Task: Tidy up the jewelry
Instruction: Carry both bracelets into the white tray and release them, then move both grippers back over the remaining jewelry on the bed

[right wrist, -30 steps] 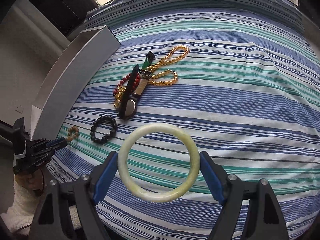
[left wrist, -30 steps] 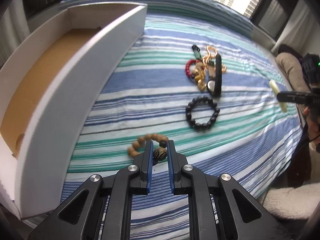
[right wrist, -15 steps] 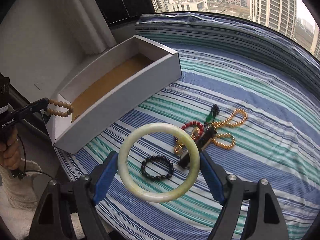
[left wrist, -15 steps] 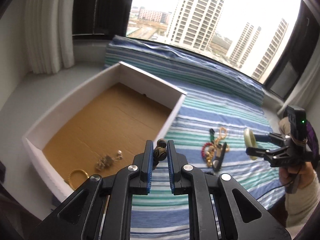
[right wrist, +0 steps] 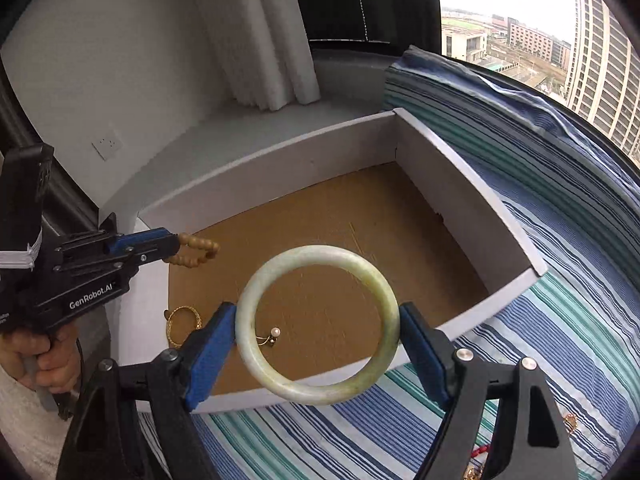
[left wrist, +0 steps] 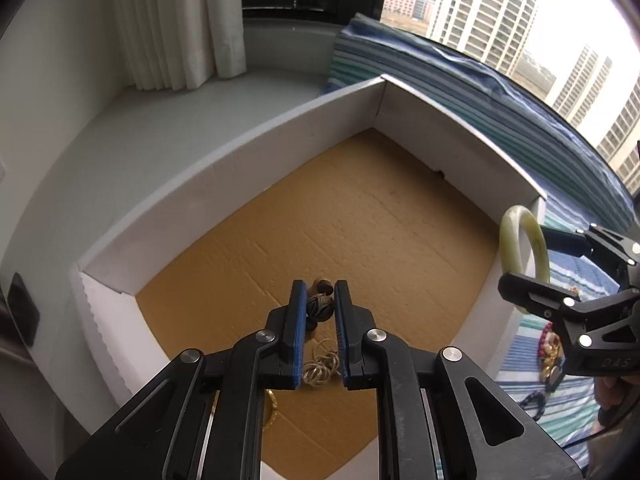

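My left gripper [left wrist: 320,300] is shut on a wooden bead bracelet [left wrist: 320,306] and holds it above the near end of the white box [left wrist: 224,176] with a brown cardboard floor. From the right wrist view the bracelet [right wrist: 196,250] hangs from the left gripper [right wrist: 176,246] over the box's left end. My right gripper [right wrist: 318,332] is shut on a pale green jade bangle [right wrist: 280,264], held above the box's front wall [right wrist: 512,288]. The bangle [left wrist: 536,240] also shows at the right of the left wrist view.
Inside the box lie a gold bangle [right wrist: 180,326], a small pearl piece [right wrist: 272,334] and thin rings [left wrist: 320,368]. More jewelry lies on the striped bedcover [right wrist: 580,280] at the right [left wrist: 550,350]. A white curtain [left wrist: 176,20] and window ledge stand behind the box.
Both grippers have moved from the bedcover toward the box. The left carries the bead bracelet over the box's near end; the right brings the jade bangle to the box's front wall.
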{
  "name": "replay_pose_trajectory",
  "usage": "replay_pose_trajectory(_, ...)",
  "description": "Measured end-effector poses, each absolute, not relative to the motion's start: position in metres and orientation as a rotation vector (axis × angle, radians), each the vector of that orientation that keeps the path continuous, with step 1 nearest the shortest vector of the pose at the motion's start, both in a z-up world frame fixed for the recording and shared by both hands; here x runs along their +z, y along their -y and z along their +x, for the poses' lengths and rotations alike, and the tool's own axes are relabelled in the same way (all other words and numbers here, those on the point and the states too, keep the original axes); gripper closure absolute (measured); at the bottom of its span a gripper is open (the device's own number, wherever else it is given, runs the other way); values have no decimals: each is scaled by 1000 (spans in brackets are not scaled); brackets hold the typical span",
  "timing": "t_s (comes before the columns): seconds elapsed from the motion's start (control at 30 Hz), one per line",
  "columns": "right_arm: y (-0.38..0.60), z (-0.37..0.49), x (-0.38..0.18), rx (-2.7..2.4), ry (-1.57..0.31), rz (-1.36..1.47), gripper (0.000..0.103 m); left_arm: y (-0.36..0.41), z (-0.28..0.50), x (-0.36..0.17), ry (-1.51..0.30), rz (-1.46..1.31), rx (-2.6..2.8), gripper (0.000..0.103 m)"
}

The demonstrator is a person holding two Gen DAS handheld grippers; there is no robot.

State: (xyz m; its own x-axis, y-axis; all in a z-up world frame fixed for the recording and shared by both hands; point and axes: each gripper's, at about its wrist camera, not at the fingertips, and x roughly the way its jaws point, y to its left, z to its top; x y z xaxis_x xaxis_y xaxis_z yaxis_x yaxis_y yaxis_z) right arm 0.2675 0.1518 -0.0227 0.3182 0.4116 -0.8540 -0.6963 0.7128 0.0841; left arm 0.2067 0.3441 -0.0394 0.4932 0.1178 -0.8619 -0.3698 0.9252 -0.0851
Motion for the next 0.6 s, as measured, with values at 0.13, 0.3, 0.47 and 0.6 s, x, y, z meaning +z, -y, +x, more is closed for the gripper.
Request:
replay_pose_trajectory(0.13,-173,283,-57,706,-1047,-360,20,-349,208,-60,-1052,-268,319,91)
replay_pose_trajectory(0.3,-173,297,-72,679,-1057,-290,19,-349,214,-67,-1047,-241,345,63)
replay_pose_trajectory(0.47,-151,295,-40,669,-1001,-204,18,-338,202,-37,-961,-193,371,28)
replay_pose_trajectory(0.6,-109,264,11,695,-908,-184,18,-307,177,-5,-894,-145,323,21)
